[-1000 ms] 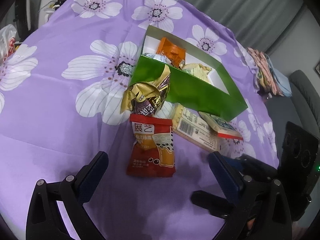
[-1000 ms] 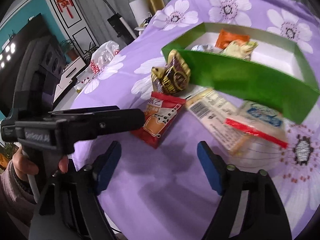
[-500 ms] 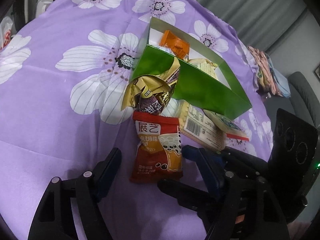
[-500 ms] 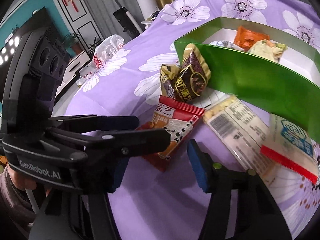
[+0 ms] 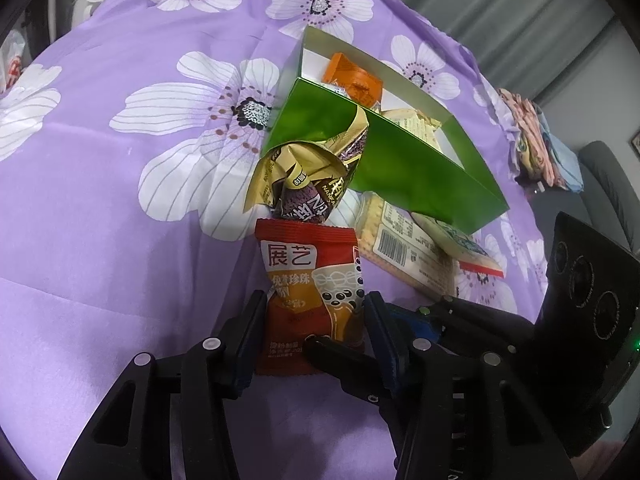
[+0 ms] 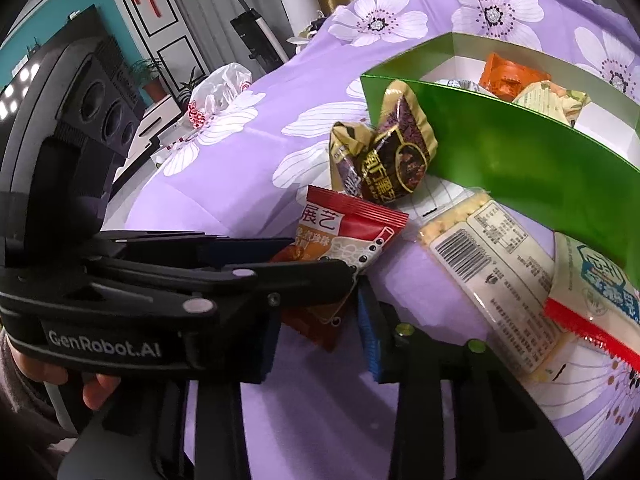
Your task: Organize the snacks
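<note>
A red and orange snack packet (image 5: 312, 292) lies on the purple flowered cloth (image 5: 120, 240). My left gripper (image 5: 314, 320) has its fingers pressed against the packet's two sides. My right gripper (image 6: 318, 336) comes in from the right with narrowed jaws at the same packet (image 6: 348, 232); whether it grips is unclear. A gold and brown crumpled packet (image 5: 308, 176) leans on the green box (image 5: 400, 168). The box holds an orange packet (image 5: 352, 80) and pale packets.
A clear cracker pack with a barcode (image 5: 404, 244) and a white, blue and red sachet (image 5: 460, 244) lie in front of the box's right part. A white plastic bag (image 6: 216, 92) sits at the table's far edge. Folded cloths (image 5: 536, 136) lie beyond.
Both grippers have moved forward to the red packet and their jaws have narrowed, the left one closing onto the packet's sides.
</note>
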Tool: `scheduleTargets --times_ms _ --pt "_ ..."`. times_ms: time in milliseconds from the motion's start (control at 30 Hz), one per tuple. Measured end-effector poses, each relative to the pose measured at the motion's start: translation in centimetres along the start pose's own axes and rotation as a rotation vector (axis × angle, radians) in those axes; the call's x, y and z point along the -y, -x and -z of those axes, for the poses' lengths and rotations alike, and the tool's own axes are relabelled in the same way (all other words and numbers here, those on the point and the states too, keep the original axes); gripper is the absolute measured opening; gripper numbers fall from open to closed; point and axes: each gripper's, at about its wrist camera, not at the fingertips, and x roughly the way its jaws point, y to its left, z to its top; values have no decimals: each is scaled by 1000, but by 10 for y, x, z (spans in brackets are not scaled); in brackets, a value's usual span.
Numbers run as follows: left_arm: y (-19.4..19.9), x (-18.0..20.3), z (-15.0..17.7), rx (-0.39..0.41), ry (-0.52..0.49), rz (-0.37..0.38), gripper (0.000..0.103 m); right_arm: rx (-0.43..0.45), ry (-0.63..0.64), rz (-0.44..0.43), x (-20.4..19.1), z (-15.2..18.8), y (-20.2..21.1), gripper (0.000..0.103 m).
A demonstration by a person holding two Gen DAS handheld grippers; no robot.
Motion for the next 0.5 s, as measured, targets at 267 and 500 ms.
scheduleTargets --times_ms 267,500 --pt "12 11 2 13 -24 8 50 45 12 1 -9 4 22 34" --pt "31 34 0 57 -73 22 50 109 21 22 -11 0 50 34"
